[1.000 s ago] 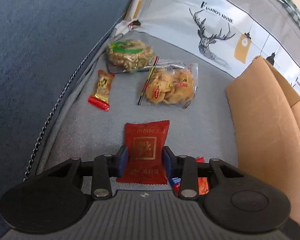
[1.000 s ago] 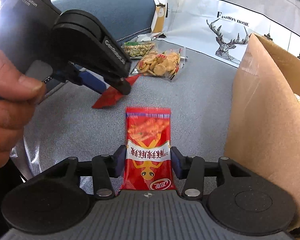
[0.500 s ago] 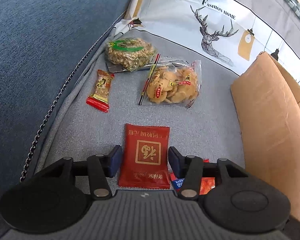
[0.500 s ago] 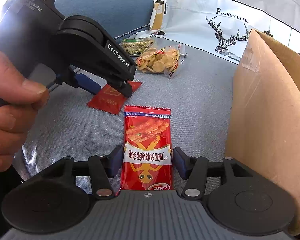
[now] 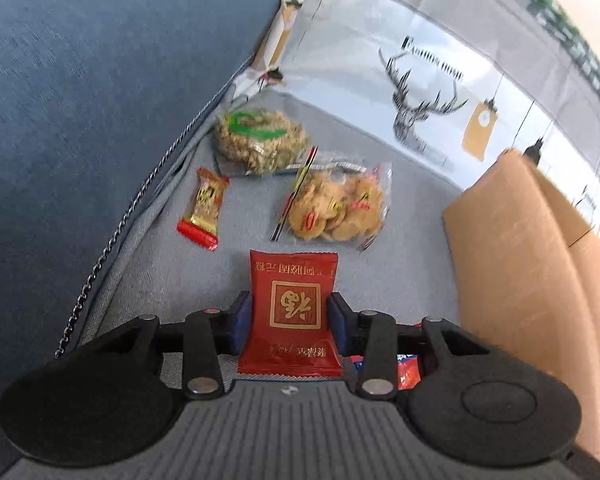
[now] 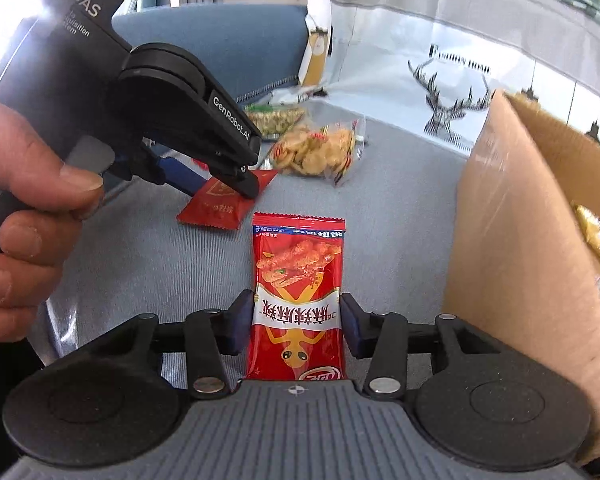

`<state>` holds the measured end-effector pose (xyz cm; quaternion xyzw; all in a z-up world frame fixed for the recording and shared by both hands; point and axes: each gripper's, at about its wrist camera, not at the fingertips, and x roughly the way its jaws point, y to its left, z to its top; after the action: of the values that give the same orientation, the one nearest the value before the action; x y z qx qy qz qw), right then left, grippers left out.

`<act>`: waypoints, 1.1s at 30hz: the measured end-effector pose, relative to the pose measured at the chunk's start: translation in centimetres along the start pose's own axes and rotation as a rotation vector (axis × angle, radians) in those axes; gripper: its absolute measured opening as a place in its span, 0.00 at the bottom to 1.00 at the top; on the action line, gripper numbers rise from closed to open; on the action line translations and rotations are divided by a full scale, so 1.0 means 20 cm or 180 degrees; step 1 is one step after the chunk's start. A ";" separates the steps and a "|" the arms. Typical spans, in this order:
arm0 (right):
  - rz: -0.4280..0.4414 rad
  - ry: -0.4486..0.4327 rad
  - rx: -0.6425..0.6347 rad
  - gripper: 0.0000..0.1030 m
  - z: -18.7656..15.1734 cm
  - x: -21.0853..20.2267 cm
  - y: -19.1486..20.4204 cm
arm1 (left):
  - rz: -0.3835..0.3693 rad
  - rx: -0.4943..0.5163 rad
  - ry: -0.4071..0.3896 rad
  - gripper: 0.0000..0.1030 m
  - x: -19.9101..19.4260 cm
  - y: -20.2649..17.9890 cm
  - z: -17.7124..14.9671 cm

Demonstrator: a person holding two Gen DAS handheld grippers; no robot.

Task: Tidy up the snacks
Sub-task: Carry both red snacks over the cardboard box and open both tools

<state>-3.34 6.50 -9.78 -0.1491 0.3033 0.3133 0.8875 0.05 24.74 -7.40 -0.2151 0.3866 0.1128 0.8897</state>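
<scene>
My left gripper [image 5: 290,316] is shut on a dark red packet with a gold square emblem [image 5: 291,312], held just above the grey cushion. It also shows in the right wrist view [image 6: 220,204], pinched by the left gripper [image 6: 242,184]. My right gripper [image 6: 296,320] is shut on a bright red snack packet picturing fried sticks [image 6: 298,296]. The brown cardboard box [image 6: 512,240] stands to the right, with wrapped snacks inside. It also shows in the left wrist view [image 5: 520,280].
On the grey cushion lie a bag of round crackers [image 5: 336,208], a green-labelled snack bag [image 5: 260,140] and a small gold-and-red candy [image 5: 204,208]. A blue sofa back [image 5: 80,100] rises at left. A deer-print cloth [image 5: 420,92] hangs behind.
Both grippers opened half a second ago with the packets lying on the cushion; now both have closed on their packets. The left gripper has lifted slightly.
</scene>
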 end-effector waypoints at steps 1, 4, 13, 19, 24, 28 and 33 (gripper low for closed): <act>-0.0016 -0.0041 -0.0011 0.46 0.00 -0.01 0.00 | -0.0023 -0.0007 -0.0044 0.43 -0.02 0.00 0.00; -0.0051 -0.0122 -0.0042 0.46 0.01 -0.05 0.01 | -0.0123 -0.0052 -0.0184 0.43 -0.07 0.01 0.01; -0.0198 -0.0361 0.0094 0.46 0.08 -0.18 -0.03 | -0.0283 -0.0104 -0.0373 0.43 -0.20 -0.02 0.05; -0.0269 -0.0561 0.0226 0.46 0.13 -0.28 -0.10 | -0.0323 -0.0049 -0.0519 0.43 -0.29 -0.07 0.09; -0.0327 -0.0732 0.0340 0.46 0.18 -0.39 -0.19 | -0.0393 0.0019 -0.0640 0.43 -0.38 -0.15 0.11; -0.0382 -0.0893 0.0456 0.46 0.21 -0.49 -0.28 | -0.0448 0.0133 -0.0734 0.43 -0.43 -0.23 0.11; -0.0478 -0.1167 0.0587 0.46 0.29 -0.64 -0.46 | -0.0517 0.0299 -0.0819 0.44 -0.46 -0.34 0.09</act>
<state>-2.80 -3.77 3.43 -0.0300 0.1522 0.2392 0.9585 -2.49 19.23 2.63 -0.1877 0.2555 0.0490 0.9471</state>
